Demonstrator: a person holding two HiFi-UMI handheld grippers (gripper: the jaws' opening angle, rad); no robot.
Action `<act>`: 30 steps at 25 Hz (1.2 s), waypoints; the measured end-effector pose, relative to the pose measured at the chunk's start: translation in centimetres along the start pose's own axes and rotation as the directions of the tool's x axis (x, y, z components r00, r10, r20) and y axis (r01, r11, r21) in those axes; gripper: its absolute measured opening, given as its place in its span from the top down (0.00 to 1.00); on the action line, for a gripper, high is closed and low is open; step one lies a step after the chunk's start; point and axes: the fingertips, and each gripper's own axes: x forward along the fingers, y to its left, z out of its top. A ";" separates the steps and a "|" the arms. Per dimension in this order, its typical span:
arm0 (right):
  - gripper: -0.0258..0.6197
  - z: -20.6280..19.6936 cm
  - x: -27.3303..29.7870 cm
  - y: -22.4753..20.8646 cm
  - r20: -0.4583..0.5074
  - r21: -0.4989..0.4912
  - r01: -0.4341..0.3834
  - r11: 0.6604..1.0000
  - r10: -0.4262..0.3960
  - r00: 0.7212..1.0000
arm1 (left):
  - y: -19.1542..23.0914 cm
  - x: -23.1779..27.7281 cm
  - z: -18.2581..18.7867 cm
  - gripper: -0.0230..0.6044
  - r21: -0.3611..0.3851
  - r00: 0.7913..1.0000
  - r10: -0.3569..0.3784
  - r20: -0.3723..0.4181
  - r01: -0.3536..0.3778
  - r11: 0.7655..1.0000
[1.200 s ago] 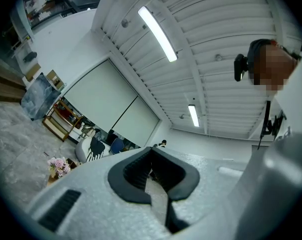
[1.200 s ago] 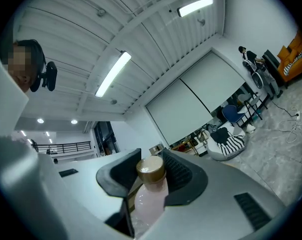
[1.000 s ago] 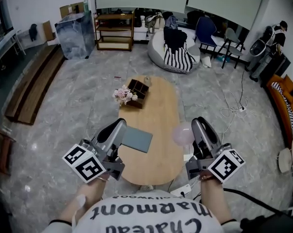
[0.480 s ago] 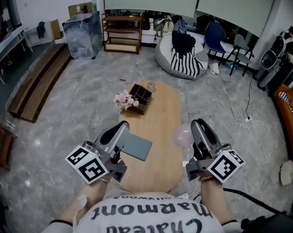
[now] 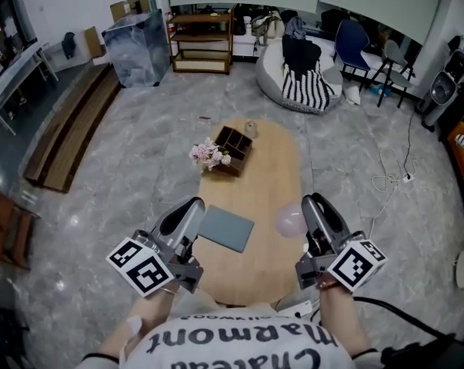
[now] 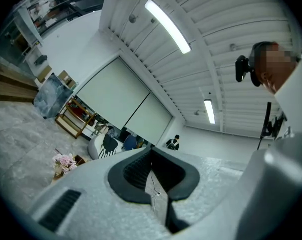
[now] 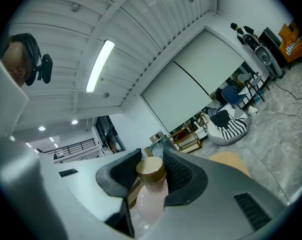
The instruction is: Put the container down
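Container [image 7: 151, 191], a pale pink bottle with a gold cap, is being carried in the right claw [image 7: 151, 170], low in the middle of the right gripper view; its resting place is, by my reading, the long oval wooden surface [image 5: 274, 167] that is filling the centre of the head view. That surface is offering plenty of bare wood at its near end, which is likely why both claws are reaching in from the lower edge of the frame. The right claw [image 5: 312, 206] is staying partly closed, its dark pads pressing the bottle from both sides around the neck and cap, so the load is not slipping while it is hanging over the surface's right side, where it is showing as a pink blob [image 5: 288, 220]; whether it is touching the wood I cannot tell. The left claw [image 5: 189, 208] is hovering at the lower left with its pads meeting and nothing between them, seemingly just keeping clear. A grey flat pad [image 5: 225, 228] is lying near it; further up, a dark compartment box [image 5: 234, 144] is sitting with pink flowers [image 5: 209, 154] touching its left side.
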 end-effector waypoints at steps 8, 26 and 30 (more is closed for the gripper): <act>0.75 -1.8 1.0 -1.7 0.004 0.030 0.069 0.997 -0.069 0.998 | 1.1 2.4 -2.2 0.94 0.055 0.992 -0.031 -0.125 0.038 0.998; 0.75 -14.2 1.0 -11.3 -0.213 -0.045 0.314 0.948 -0.316 0.924 | 9.0 2.8 -14.2 0.94 -0.120 0.954 0.013 -0.298 -0.051 0.991; 0.75 -17.1 1.3 -14.0 -0.247 -0.072 0.346 0.936 -0.352 0.903 | 10.9 3.6 -16.7 0.94 -0.125 0.941 0.013 -0.339 -0.059 0.990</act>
